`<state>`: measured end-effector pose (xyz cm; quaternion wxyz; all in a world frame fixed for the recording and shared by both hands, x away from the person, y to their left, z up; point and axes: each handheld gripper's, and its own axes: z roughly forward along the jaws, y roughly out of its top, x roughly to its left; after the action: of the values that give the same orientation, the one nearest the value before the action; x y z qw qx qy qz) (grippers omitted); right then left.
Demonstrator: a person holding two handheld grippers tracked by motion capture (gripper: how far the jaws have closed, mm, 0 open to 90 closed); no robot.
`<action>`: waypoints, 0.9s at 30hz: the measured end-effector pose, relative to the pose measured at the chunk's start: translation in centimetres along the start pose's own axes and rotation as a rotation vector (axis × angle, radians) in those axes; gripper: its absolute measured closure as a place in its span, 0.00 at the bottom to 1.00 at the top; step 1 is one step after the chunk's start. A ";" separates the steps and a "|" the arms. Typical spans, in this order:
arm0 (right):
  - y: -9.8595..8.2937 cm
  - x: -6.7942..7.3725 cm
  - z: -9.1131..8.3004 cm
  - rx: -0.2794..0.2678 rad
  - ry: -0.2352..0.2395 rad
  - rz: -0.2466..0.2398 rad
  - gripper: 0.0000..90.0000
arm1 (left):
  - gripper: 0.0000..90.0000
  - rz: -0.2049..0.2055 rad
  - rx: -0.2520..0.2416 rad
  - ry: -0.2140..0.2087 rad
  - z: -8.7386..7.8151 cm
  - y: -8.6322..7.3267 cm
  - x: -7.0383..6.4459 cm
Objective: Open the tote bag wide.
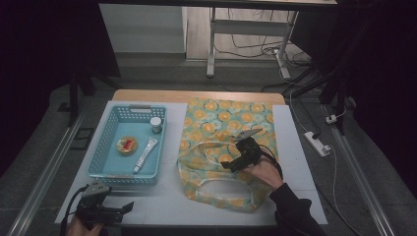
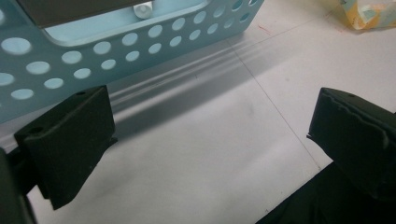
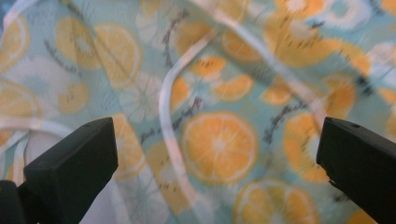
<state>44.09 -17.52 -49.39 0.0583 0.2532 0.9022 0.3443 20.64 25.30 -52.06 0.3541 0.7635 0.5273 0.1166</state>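
A tote bag (image 1: 223,125) printed with orange slices lies flat on the white table, its white handles (image 1: 206,150) curled over it. My right gripper (image 1: 227,166) hovers open just above the bag's middle, jaws wide apart over the fabric (image 3: 219,140) and a handle strap (image 3: 168,121). A blue perforated basket (image 1: 110,147) at the left holds a small white-capped jar (image 1: 156,124), a round yellow tin (image 1: 127,145) and a white tube (image 1: 145,155). My left gripper (image 1: 129,206) rests open near the table's front left edge, facing the basket wall (image 2: 140,51), nothing between its jaws.
The white table surface (image 1: 162,196) lies between the basket and the bag's near corner (image 2: 369,14). A power strip (image 1: 317,142) and cables lie on the floor to the right. A desk frame (image 1: 211,44) stands behind the table.
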 end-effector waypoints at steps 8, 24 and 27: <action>-2.1 0.5 1.0 0.069 -0.021 -0.030 0.00 | 0.01 0.002 -0.001 0.000 0.0 0.0 0.0; -3.0 1.7 0.6 0.070 -0.004 -0.145 0.73 | 0.01 0.006 0.005 0.002 0.0 0.0 -0.1; -3.0 1.7 0.5 0.074 -0.002 -0.151 0.84 | 0.01 0.005 0.005 0.003 0.1 0.1 -0.1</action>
<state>41.50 -18.29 -51.58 0.0757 0.1867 0.9308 0.3050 20.67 25.18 -52.05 0.3509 0.7657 0.5262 0.1173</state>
